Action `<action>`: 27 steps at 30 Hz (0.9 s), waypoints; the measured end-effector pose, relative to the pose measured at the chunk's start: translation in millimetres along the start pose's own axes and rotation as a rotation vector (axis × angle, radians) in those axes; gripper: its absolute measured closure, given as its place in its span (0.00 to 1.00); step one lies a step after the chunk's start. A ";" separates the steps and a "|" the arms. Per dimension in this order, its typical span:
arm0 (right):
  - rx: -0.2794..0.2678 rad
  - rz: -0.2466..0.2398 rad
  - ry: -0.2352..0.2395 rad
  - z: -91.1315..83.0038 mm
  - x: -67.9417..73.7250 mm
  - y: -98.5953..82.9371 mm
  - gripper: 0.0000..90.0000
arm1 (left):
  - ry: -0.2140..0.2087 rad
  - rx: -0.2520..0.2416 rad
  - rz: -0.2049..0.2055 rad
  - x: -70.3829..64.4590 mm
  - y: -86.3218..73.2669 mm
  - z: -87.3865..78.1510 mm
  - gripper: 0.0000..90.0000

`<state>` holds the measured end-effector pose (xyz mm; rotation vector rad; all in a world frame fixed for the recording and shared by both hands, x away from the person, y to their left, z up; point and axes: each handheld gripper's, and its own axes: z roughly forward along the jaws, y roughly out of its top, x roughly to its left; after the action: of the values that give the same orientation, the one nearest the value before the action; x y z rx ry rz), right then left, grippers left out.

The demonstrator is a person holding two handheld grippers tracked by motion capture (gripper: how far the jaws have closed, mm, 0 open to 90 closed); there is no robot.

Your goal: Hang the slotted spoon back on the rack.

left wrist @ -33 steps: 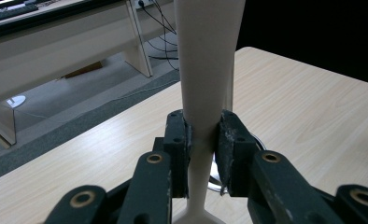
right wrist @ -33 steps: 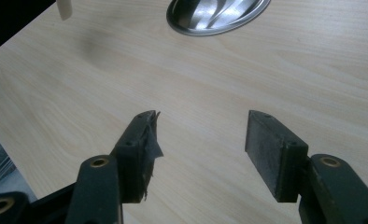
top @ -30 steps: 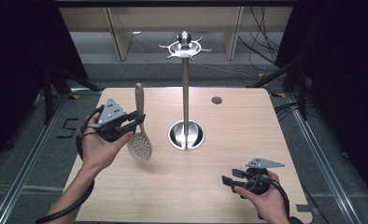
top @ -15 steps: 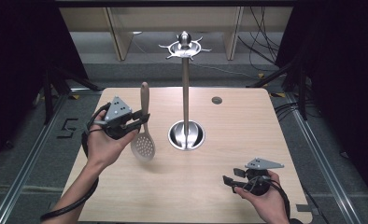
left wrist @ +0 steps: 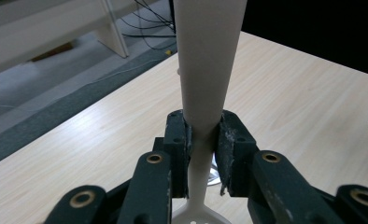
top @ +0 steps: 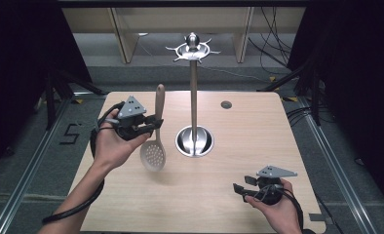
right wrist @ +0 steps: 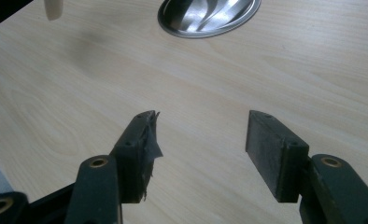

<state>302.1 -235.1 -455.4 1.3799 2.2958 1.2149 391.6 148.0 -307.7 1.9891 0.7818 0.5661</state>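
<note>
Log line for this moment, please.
left gripper: shut on slotted spoon, lifted off table | right gripper: open, idle | stand: upright

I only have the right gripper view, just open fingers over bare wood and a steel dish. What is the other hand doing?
Observer: The left gripper holds a pale slotted spoon above the table.
Operator: Where is it gripped?
Observer: On the narrow neck, fingers pressed on both sides, bowl hanging down.
Operator: And that dish?
Observer: It is the base of a tall stand with hooks on top.
</note>
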 end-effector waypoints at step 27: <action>-0.002 0.012 0.006 0.9 0.8 -0.1 0.49 | -0.139 0.004 0.037 34.4 24.5 1.6 0.83</action>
<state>302.0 -234.0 -455.9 1.3939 2.2930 1.2258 424.0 161.9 -284.4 2.0261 0.6625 0.4421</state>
